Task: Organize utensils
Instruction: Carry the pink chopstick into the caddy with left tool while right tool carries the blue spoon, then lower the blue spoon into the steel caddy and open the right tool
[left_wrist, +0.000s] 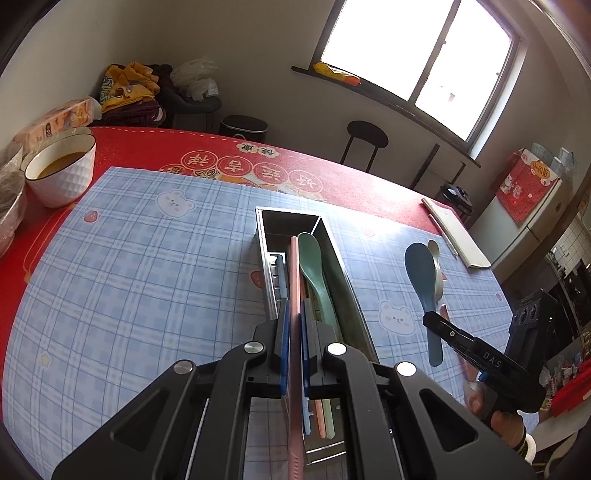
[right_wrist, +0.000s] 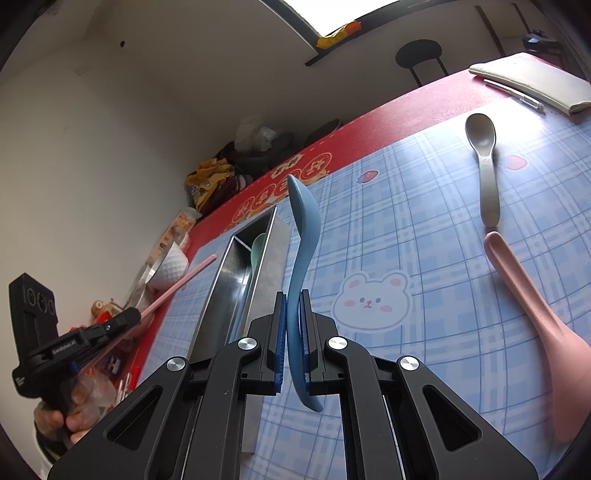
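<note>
Left gripper (left_wrist: 294, 314) clamped on a pink chopstick (left_wrist: 294, 280), jaws narrow on its shaft, the stick running forward above the open metal utensil box (left_wrist: 267, 280) on the tabletop (left_wrist: 129, 258). Inside the box: a green spoon (left_wrist: 312, 266) leaning toward the far end, plus blue, pink and green handles side by side near the close end (left_wrist: 319, 421). Right gripper (right_wrist: 293, 325) closed on a blue spoon (right_wrist: 301, 236), jaws pinching the handle, bowl pointing up and away, held above the blue checked mat (right_wrist: 424, 258) just right of the box. Flat on the mat to the right: a grey spoon (right_wrist: 485, 166) with bowl toward the far edge, and nearer, a pink spoon (right_wrist: 532, 306) with its bowl toward the camera; the two close together, whether touching cannot be told. Beyond them at the tabletop's edge, a white notebook (right_wrist: 535, 79) with a pen (right_wrist: 515, 92) beside it. Far left on the red tablecloth (left_wrist: 332, 173), a white bowl (left_wrist: 62, 173) holding brownish liquid. A person's hand (right_wrist: 62, 413) wrapped around the left gripper's handle.
</note>
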